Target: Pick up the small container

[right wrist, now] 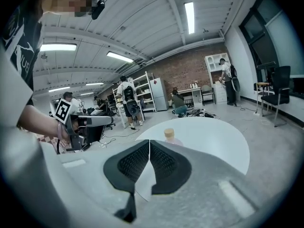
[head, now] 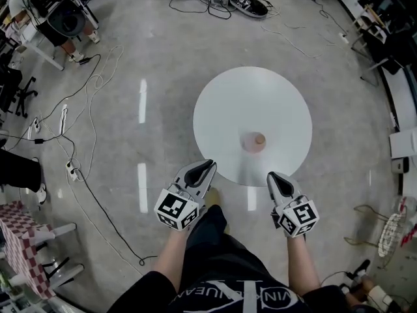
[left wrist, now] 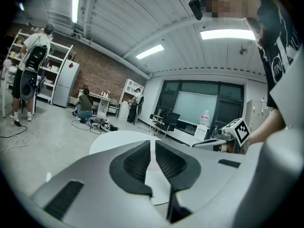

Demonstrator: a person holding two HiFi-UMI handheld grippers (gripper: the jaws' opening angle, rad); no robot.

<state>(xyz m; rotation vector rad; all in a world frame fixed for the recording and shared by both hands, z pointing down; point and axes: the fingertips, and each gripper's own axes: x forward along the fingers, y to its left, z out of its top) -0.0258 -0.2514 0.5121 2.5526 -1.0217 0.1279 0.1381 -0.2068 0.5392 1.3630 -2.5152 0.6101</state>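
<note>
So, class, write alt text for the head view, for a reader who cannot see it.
A small container stands on a round white table, toward the person's side. The person holds the left gripper and right gripper at the table's edge, jaws shut and empty.

Open tabletop all round the small container [head: 255, 142] on the round white table [head: 260, 93], clear run in from near rim, left gripper [head: 210, 165] and right gripper [head: 273, 175] at that edge, cables [head: 208, 2] well apart on floor [head: 150, 51] beyond far side.
</note>
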